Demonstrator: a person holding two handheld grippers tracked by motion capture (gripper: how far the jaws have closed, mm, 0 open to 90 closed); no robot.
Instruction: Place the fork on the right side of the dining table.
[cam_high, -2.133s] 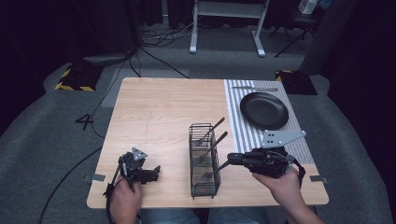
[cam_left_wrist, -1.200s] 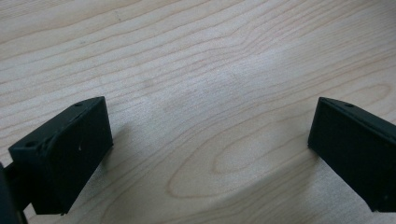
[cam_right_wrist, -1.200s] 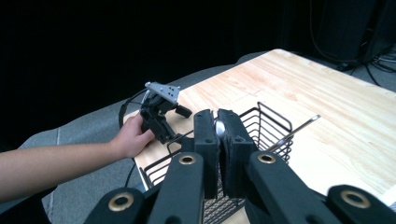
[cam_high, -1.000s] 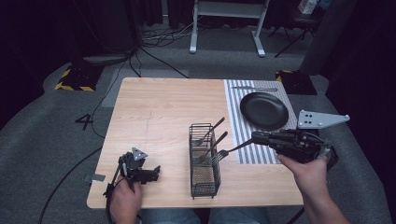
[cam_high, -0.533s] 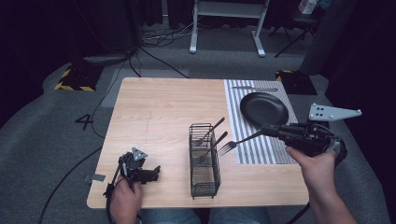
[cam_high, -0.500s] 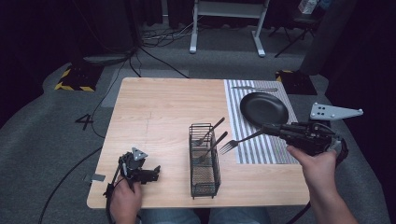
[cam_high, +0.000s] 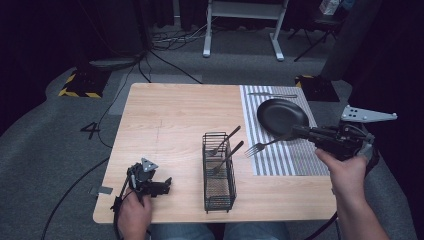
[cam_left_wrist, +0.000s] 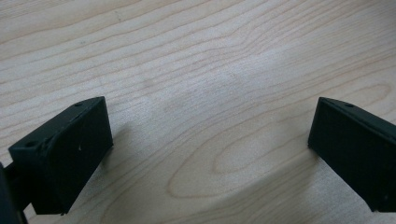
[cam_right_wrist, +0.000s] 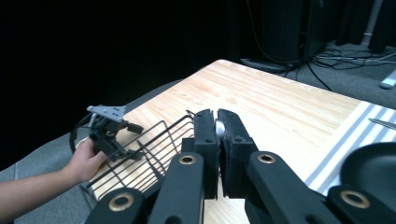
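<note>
My right gripper is shut on the handle of a silver fork. The fork hangs level over the striped mat, tines pointing left toward the black wire basket. Two dark utensils lean in the basket's far end. In the right gripper view the jaws are pressed together with a sliver of the fork's handle between them, and the basket lies below. My left gripper rests on the table's front left, open, with bare wood between its jaws.
A black round plate sits on the mat's far half, just behind my right gripper. A knife lies across the mat's back edge. The table's right edge is directly under my right hand. Bare wood stretches over the table's left and back.
My right gripper has drawn the fork away from the basket, moving right and toward the plate. The left gripper has stayed put.
</note>
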